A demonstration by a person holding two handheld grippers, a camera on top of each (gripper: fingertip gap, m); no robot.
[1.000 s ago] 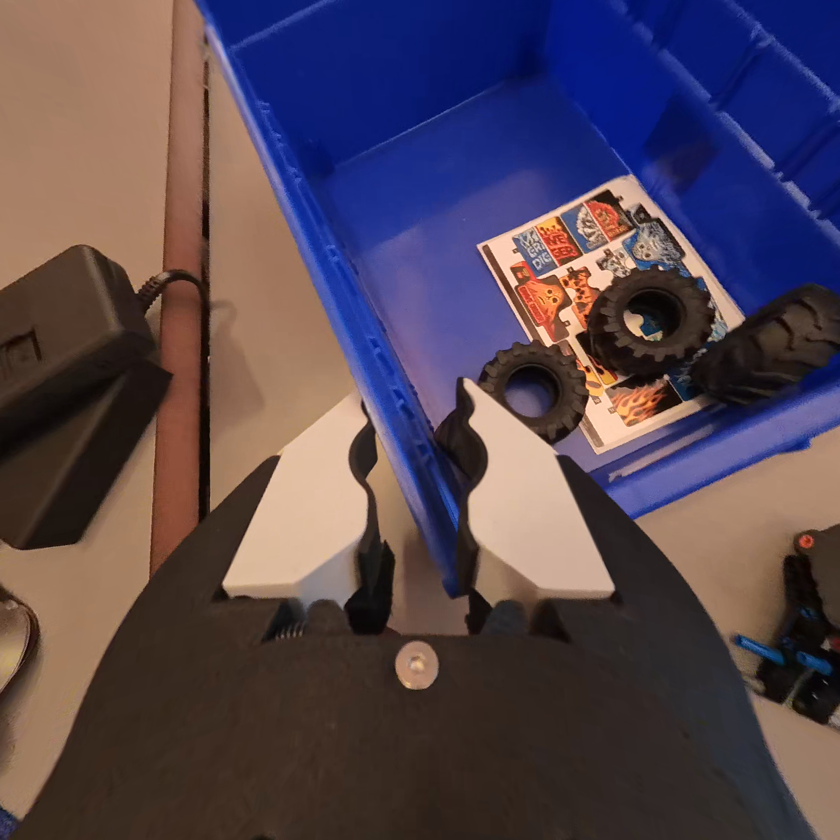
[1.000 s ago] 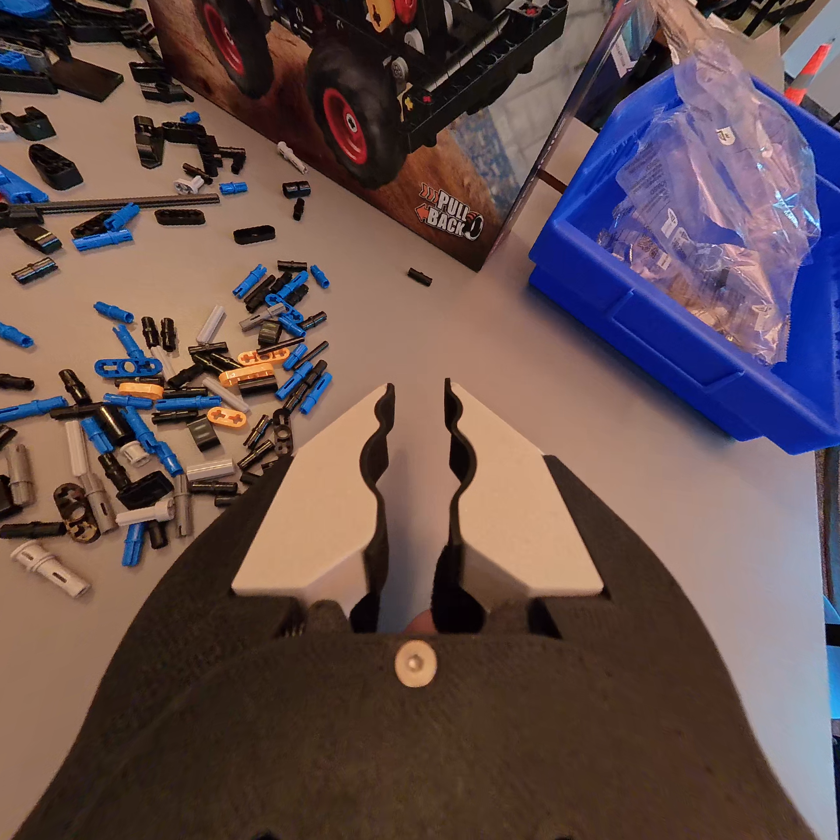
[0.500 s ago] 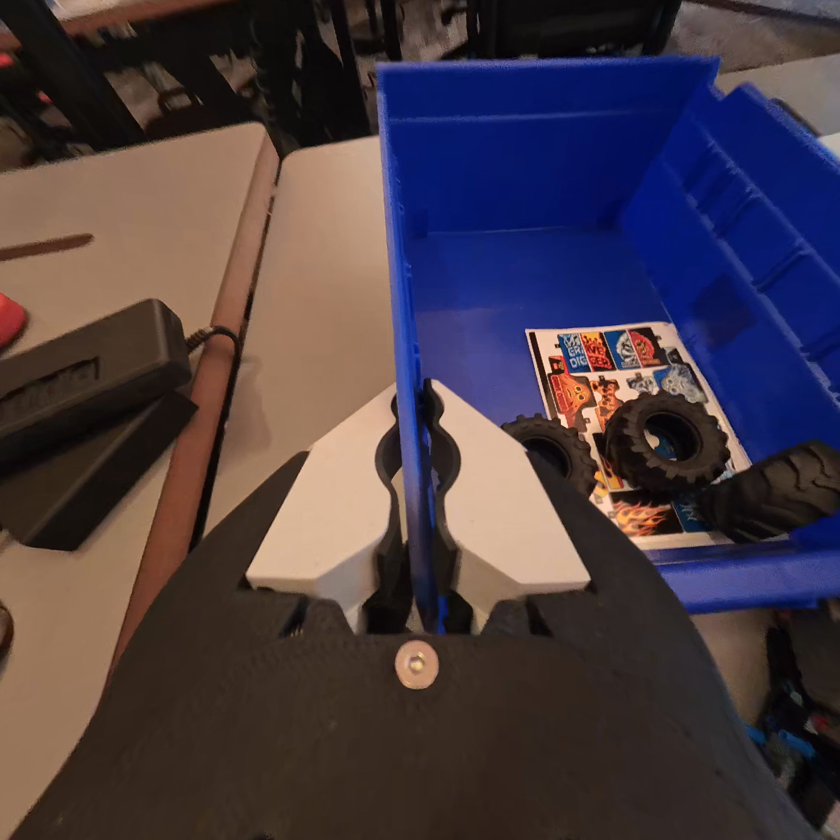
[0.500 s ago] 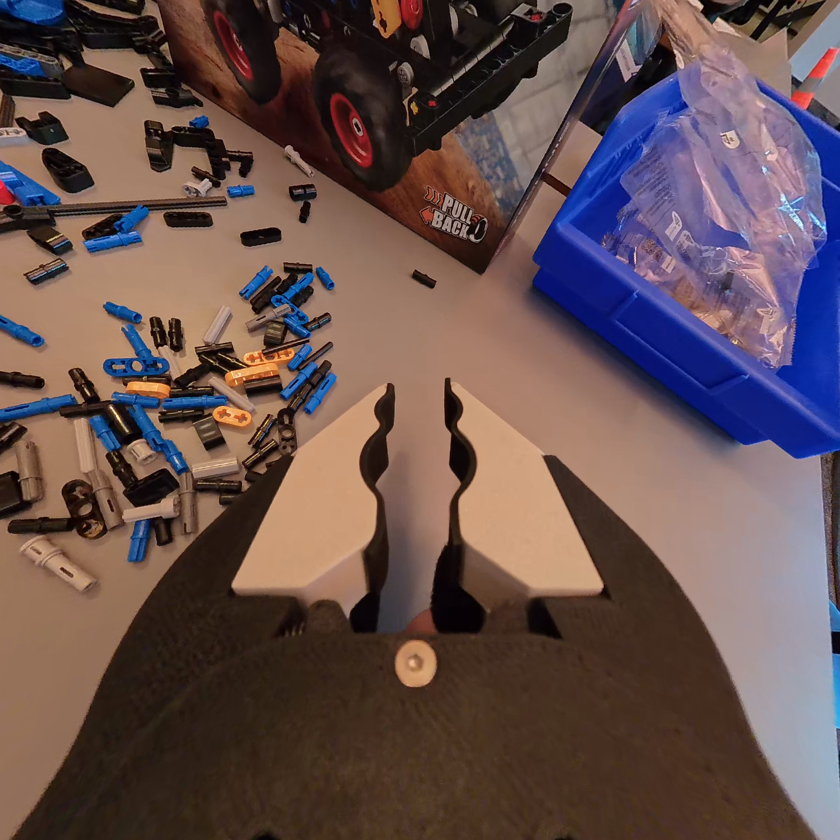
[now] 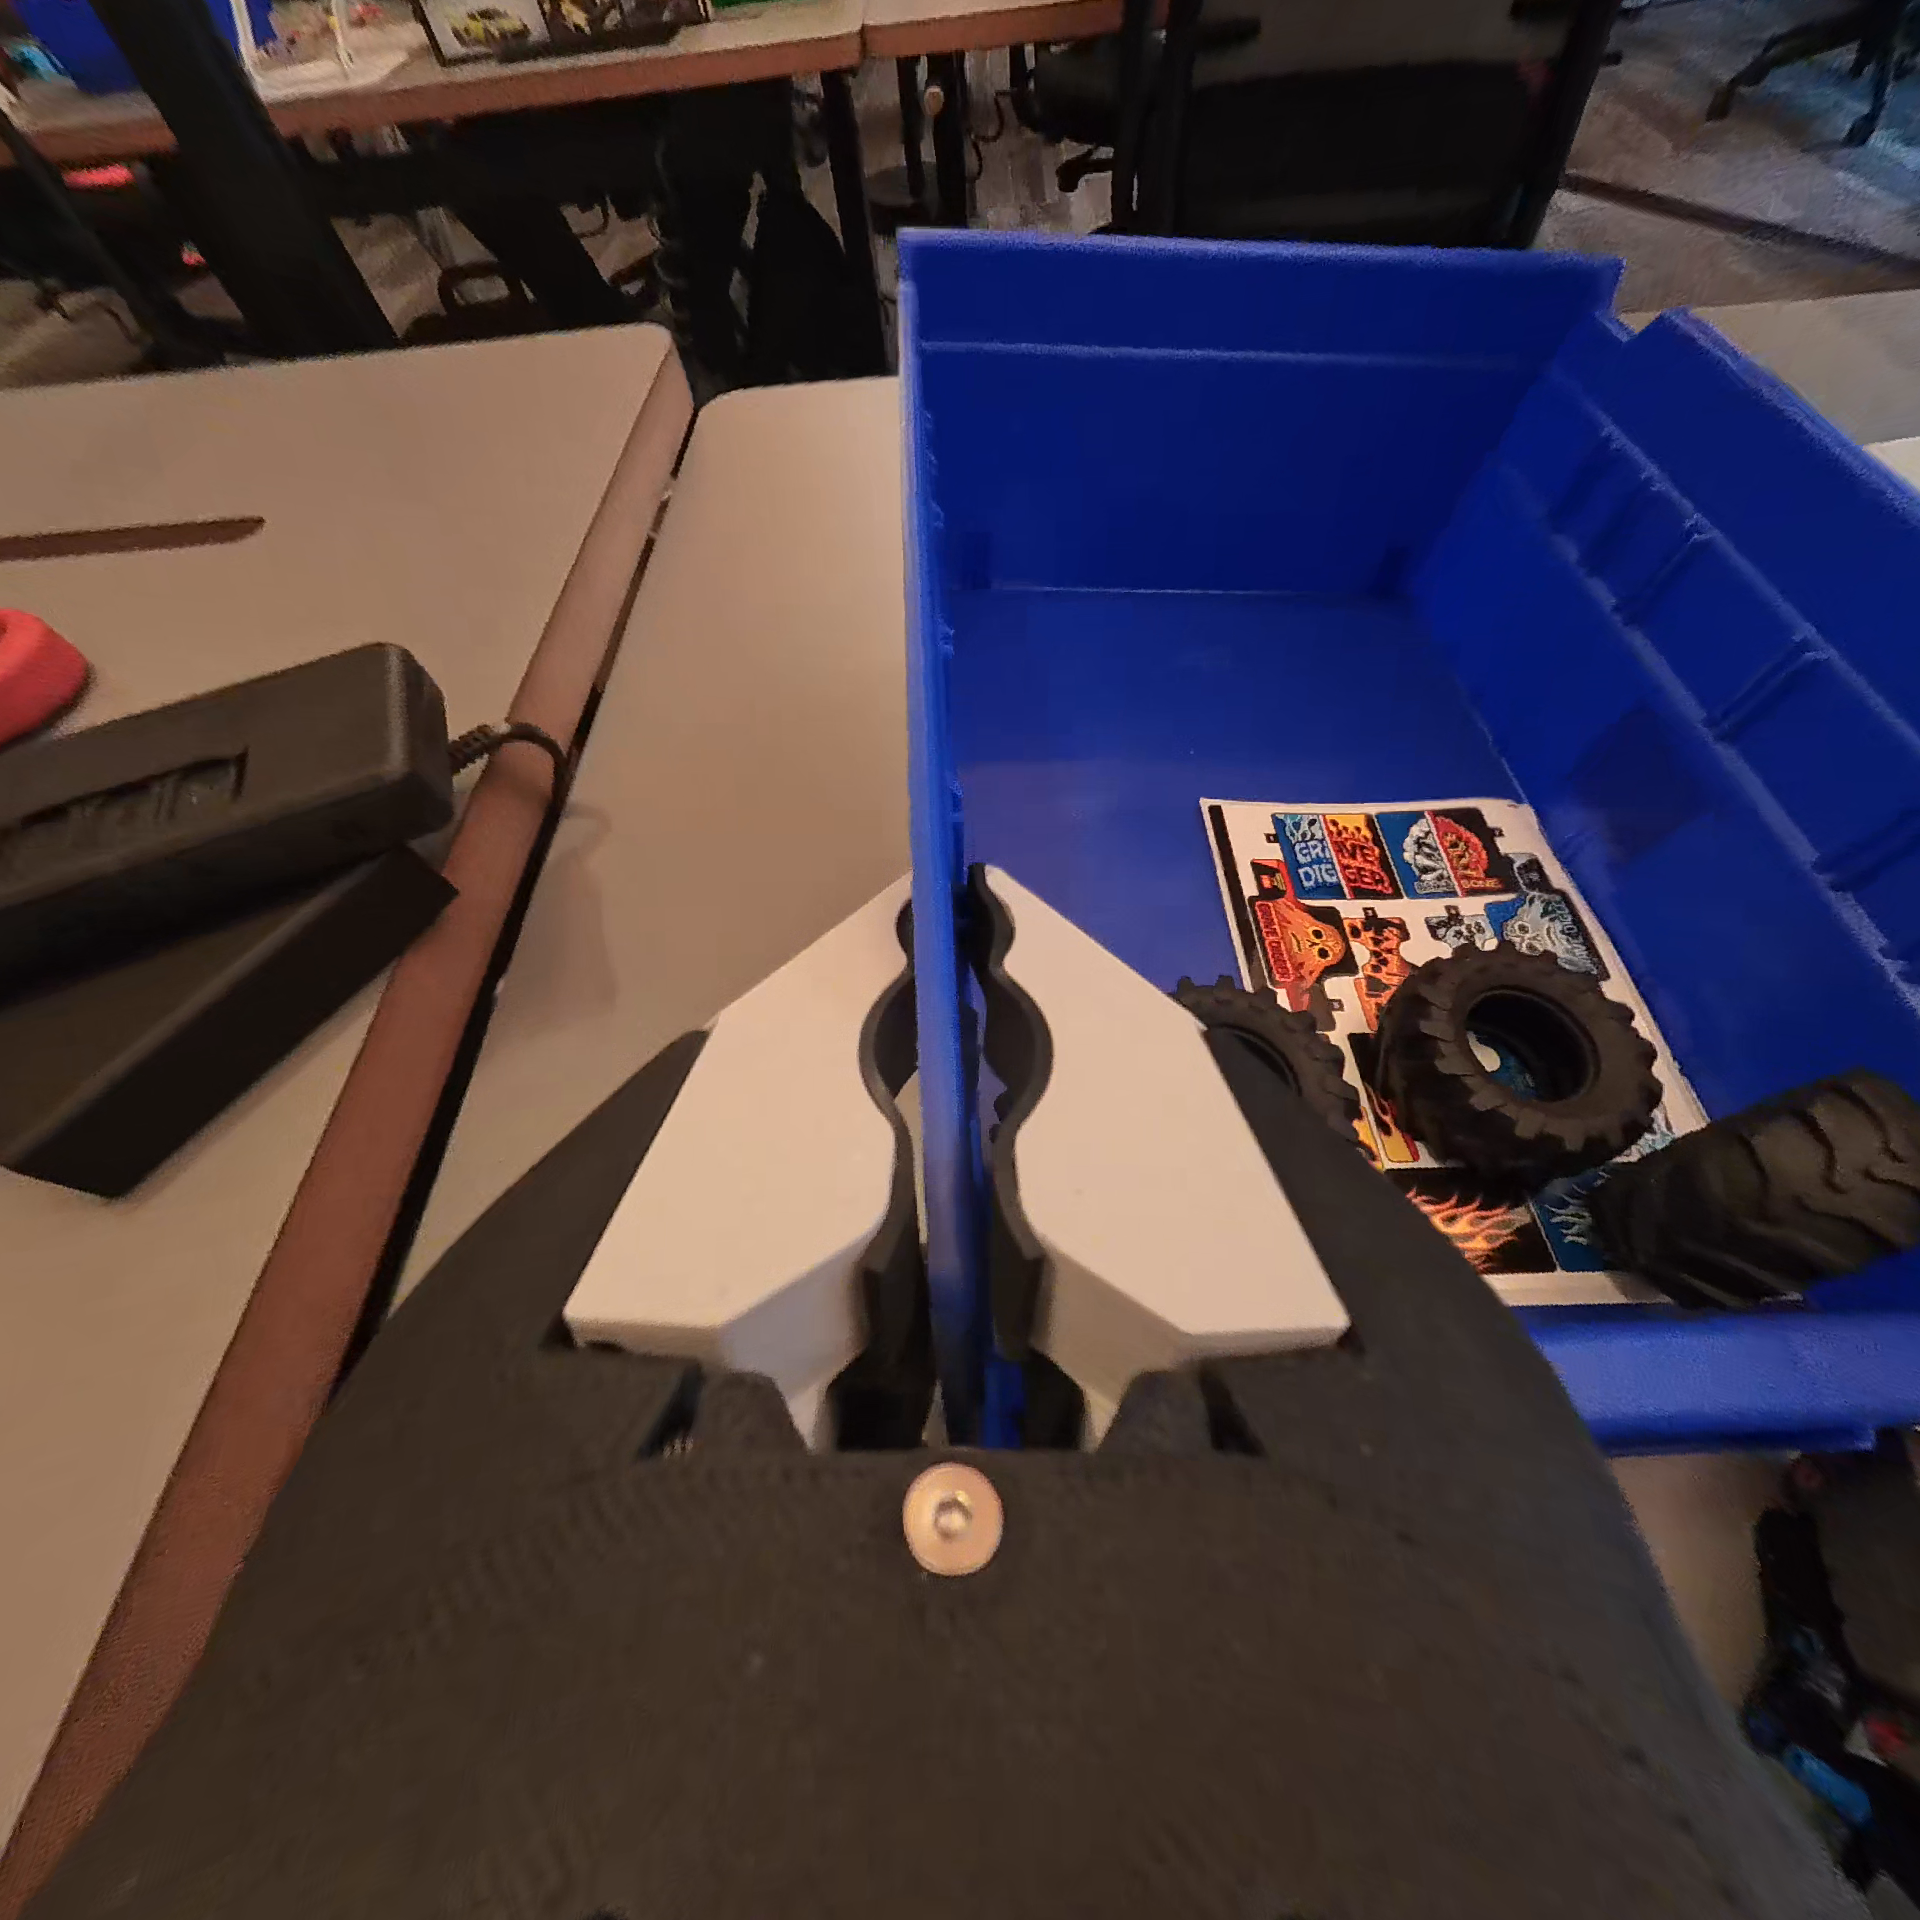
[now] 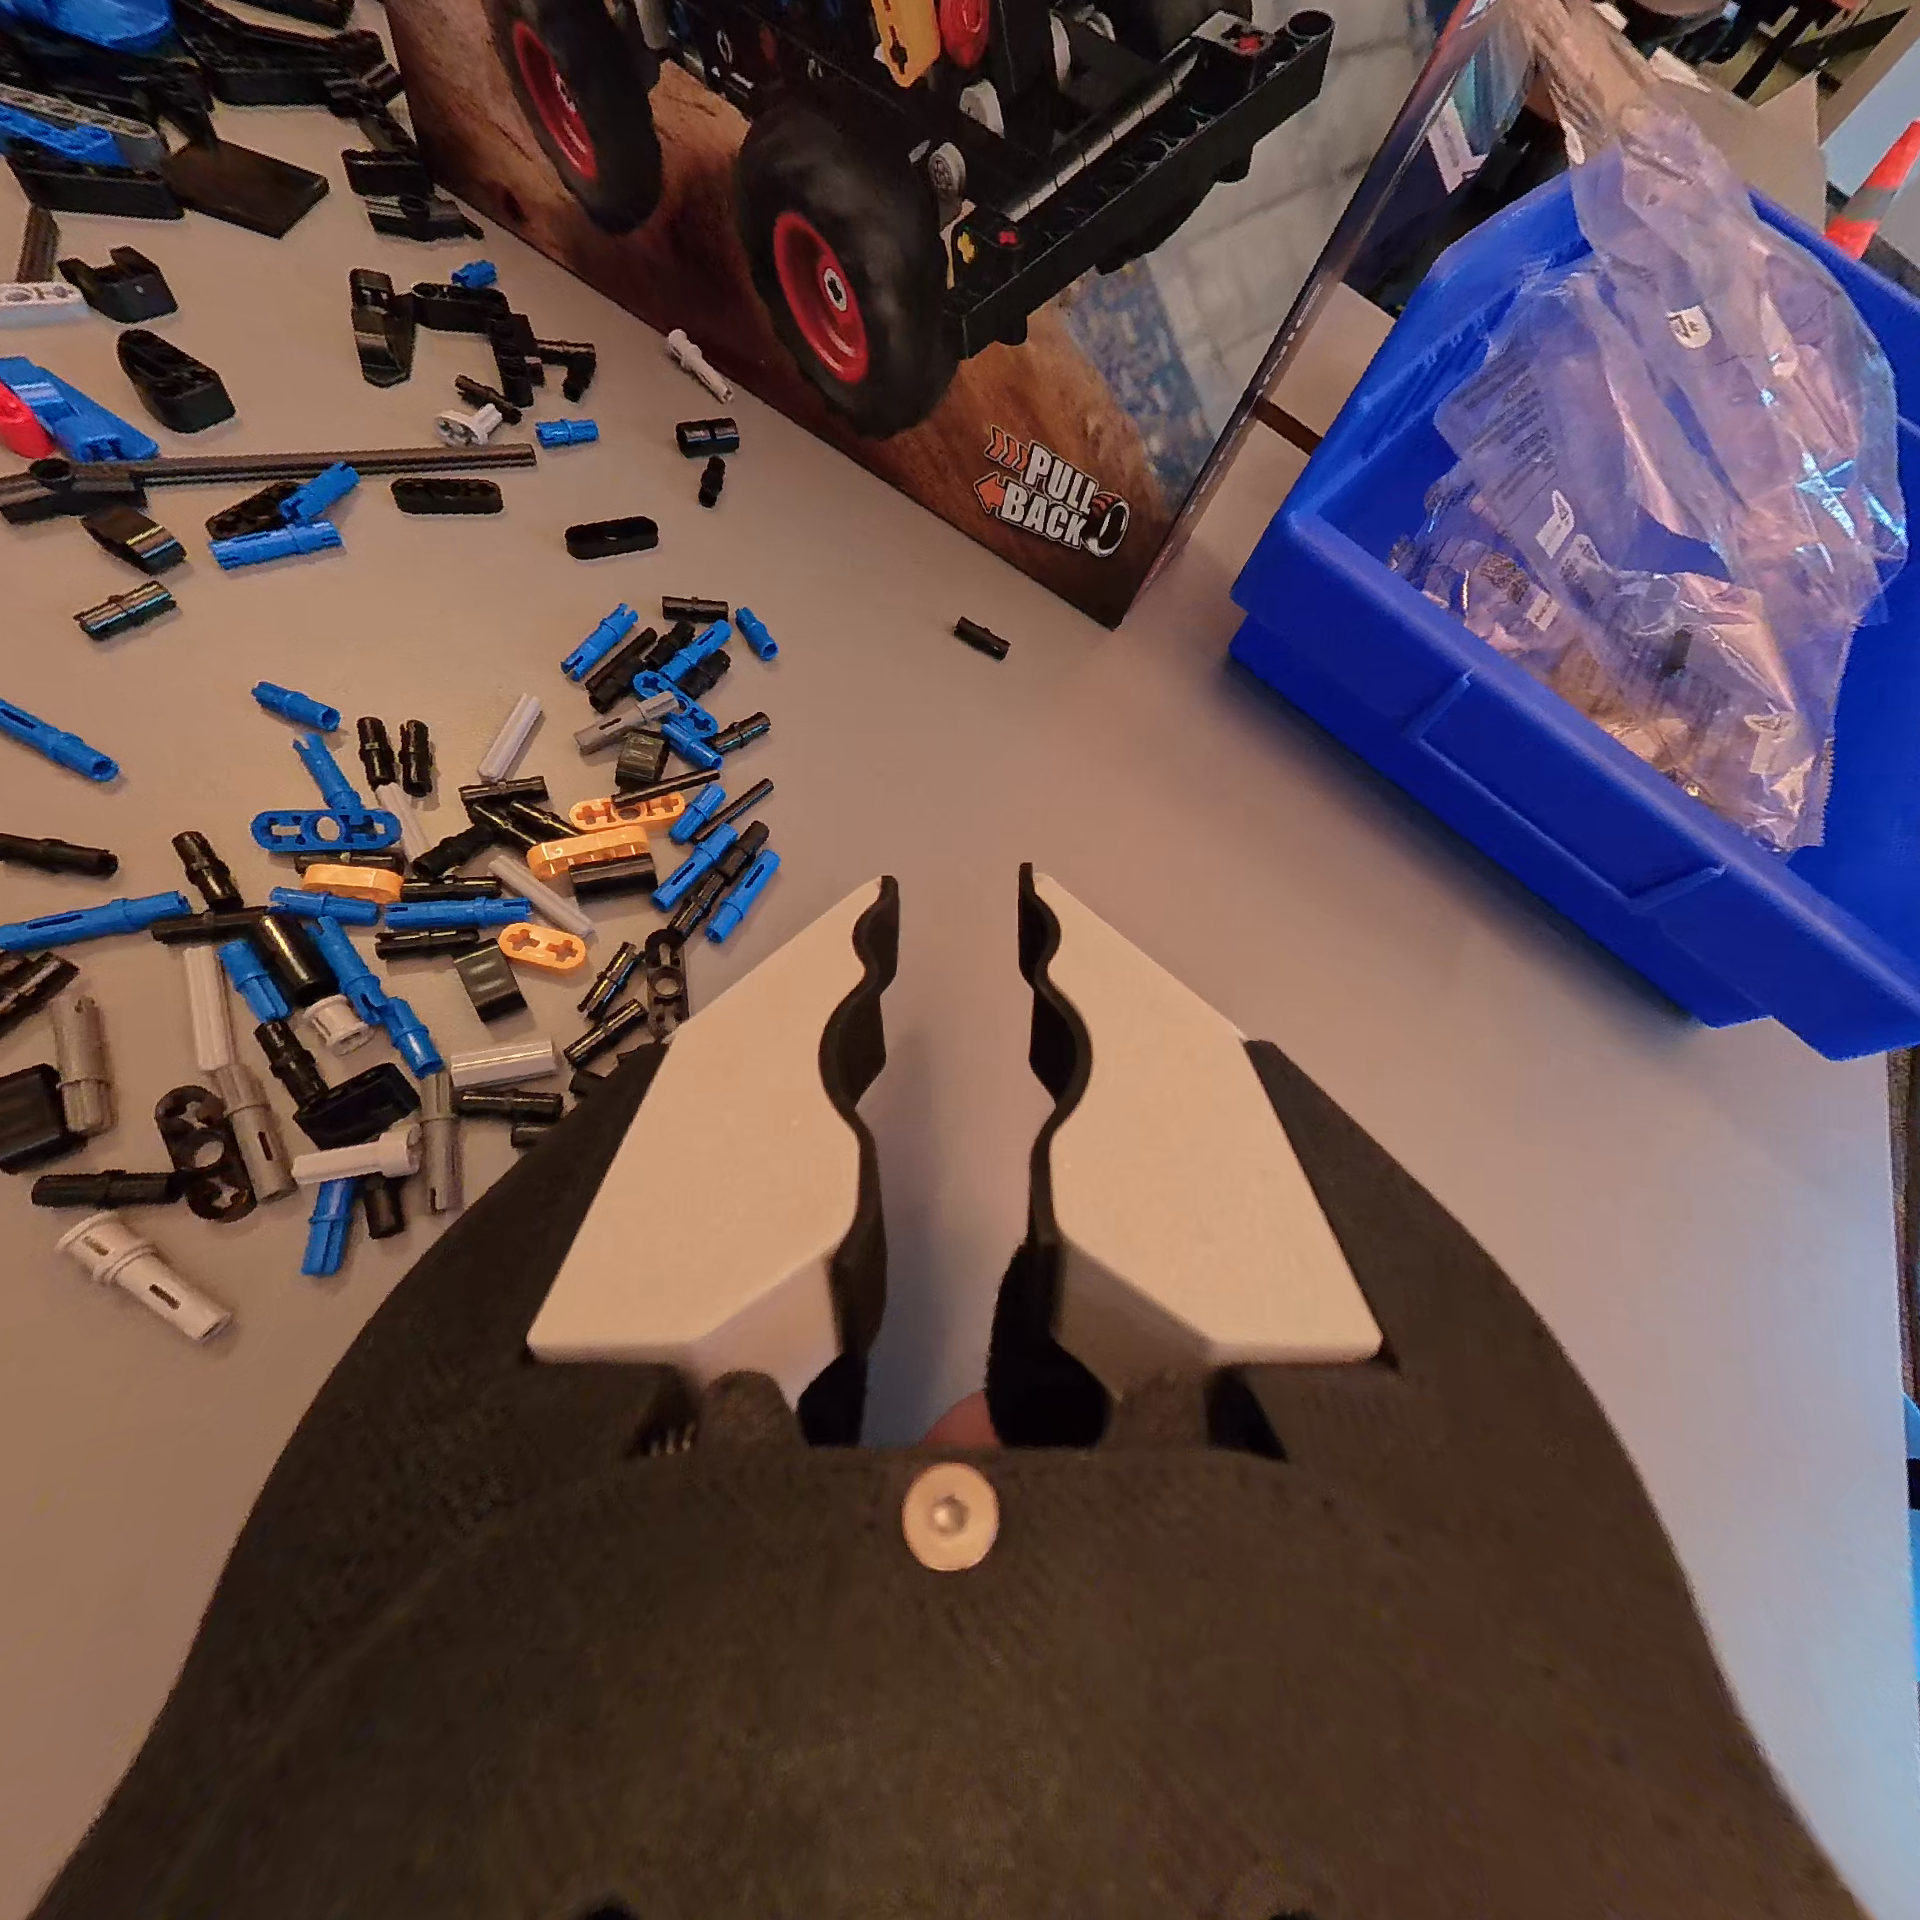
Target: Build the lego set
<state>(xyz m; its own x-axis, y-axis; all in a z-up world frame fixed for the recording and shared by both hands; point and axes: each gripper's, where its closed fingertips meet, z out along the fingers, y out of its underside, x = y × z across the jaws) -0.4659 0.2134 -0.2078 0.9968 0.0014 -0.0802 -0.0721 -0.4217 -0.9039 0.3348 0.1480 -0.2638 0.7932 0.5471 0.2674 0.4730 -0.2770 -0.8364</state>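
Observation:
My left gripper (image 5: 945,904) is shut on the left wall of a blue bin (image 5: 925,644), one finger outside and one inside. In the bin lie a sticker sheet (image 5: 1351,862) and three black tyres: one upright on the sheet (image 5: 1517,1060), one partly hidden behind my right finger (image 5: 1268,1039), one on its side at the right (image 5: 1766,1184). My right gripper (image 6: 956,883) is open and empty above the grey table, just right of a scatter of small blue, black, grey and orange lego pins and links (image 6: 468,883).
The set's box (image 6: 883,260) stands behind the loose parts. A second blue bin (image 6: 1558,727) with clear plastic bags (image 6: 1683,468) sits at the right. A black power adapter (image 5: 208,779) lies on the neighbouring table. A partly built chassis (image 5: 1849,1662) sits blurred at lower right. The left gripper's tips are roughly 80 cm from the right gripper's.
My left gripper closed on the bin's left wall and the view levelled out, showing the whole bin and the room behind. My right gripper stayed open and shifted only slightly.

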